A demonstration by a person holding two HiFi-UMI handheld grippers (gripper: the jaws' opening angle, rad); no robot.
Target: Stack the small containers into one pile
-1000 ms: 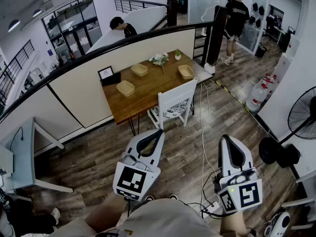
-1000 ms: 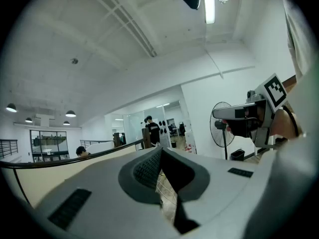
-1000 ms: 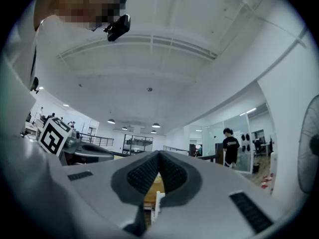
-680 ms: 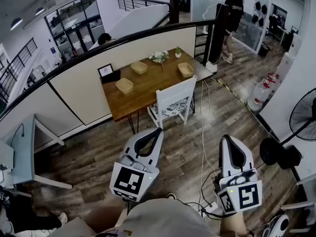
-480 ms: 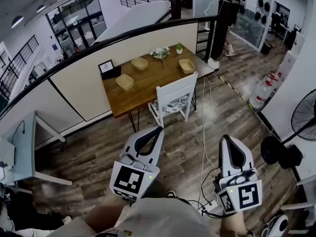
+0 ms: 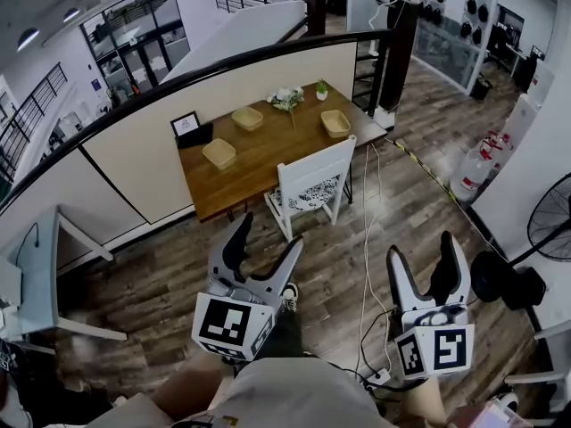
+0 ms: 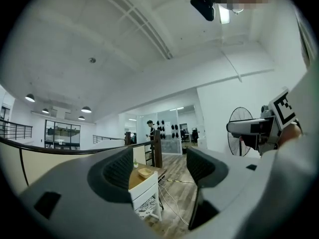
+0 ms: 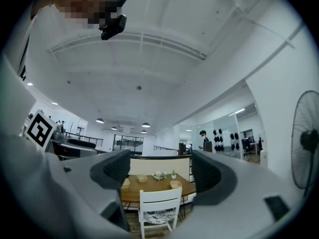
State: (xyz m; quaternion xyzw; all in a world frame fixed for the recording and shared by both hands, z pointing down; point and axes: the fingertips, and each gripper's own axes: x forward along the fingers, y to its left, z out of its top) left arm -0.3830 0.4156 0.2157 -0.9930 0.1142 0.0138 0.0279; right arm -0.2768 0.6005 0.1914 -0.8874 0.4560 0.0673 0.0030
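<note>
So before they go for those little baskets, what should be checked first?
Left gripper open and empty: ok, jaws just opened, nothing between them.
Right gripper open and empty: ok, likewise just opened, nothing between.
Baskets in sight: ok, left basket, middle basket and right basket lie apart on the table.
Baskets within reach: not ok, the table stands well away.
Way clear: not ok, chair stands before the table, cable lies nearby.
Baskets empty: cannot tell.

Holds left gripper [image 6: 268, 237], right gripper [image 6: 422, 252] above floor [image 6: 339, 266], jaws just opening, empty; leaves small containers [image 6: 219, 153] apart on table [image 6: 268, 163].
</note>
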